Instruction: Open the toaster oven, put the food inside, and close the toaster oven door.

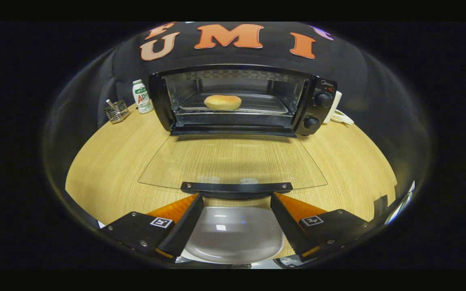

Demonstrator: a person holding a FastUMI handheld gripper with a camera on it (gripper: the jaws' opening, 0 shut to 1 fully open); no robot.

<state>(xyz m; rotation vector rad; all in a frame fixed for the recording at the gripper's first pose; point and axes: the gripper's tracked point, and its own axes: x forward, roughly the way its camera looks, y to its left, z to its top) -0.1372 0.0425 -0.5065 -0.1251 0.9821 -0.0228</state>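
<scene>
The toaster oven (243, 101) stands at 12 o'clock on the wooden table (103, 169), its glass door (233, 161) folded flat toward the gripper (236, 197). The bun (223, 102) sits on the rack inside. The fingers are spread wide, gripping nothing, their tips just beneath the door handle (236, 187). A white plate (233, 234) lies between them.

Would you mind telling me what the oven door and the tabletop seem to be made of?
Oven door: apparently clear glass, since the wood grain shows through it, with a dark handle just ahead of the open gripper. Tabletop: light wood or wood-look laminate, matte, striped grain.
</scene>
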